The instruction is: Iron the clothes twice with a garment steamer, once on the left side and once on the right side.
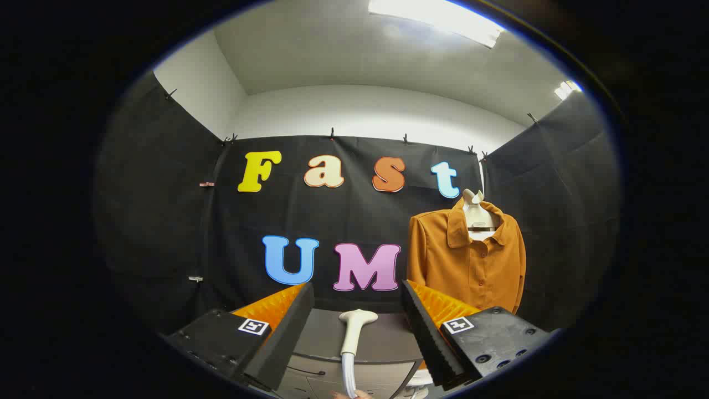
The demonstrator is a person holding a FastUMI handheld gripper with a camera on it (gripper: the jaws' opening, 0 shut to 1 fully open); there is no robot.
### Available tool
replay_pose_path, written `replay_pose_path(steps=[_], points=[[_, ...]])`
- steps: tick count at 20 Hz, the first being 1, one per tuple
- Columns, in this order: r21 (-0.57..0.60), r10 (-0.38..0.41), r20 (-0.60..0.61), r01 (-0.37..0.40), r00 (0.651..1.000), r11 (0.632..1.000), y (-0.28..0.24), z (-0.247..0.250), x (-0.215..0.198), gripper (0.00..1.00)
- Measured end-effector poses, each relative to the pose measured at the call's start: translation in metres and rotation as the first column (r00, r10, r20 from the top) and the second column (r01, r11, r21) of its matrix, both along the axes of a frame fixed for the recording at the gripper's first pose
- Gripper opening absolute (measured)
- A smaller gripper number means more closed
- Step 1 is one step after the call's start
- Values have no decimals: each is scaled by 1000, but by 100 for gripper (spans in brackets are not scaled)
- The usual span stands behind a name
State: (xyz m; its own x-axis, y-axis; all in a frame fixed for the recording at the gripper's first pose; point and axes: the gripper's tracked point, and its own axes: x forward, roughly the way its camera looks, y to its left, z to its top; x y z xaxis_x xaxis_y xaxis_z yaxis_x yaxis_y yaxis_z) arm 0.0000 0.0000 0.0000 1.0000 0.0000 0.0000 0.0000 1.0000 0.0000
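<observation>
An orange button-up shirt point(468, 260) hangs on a white mannequin-style hanger point(477, 213) against the black wall, ahead and to the right of my right finger. The white garment steamer point(354, 332) lies on a grey surface, its head pointing away, in the gap between my two fingers. My gripper point(357, 332) is open, with the black ridged fingers point(288, 332) wide apart on either side of the steamer and not touching it. At the steamer's near end a fingertip of a hand point(354, 394) shows by its handle.
The grey surface point(382, 338) under the steamer is the top of a cabinet with drawers point(310, 377). Black cloth walls close the booth on three sides, with a white ceiling above.
</observation>
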Motion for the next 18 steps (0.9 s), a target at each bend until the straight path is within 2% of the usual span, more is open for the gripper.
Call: replay_pose_path(steps=[18], points=[[1,-12,-14,12,1000,1000,2,-10,1,98]])
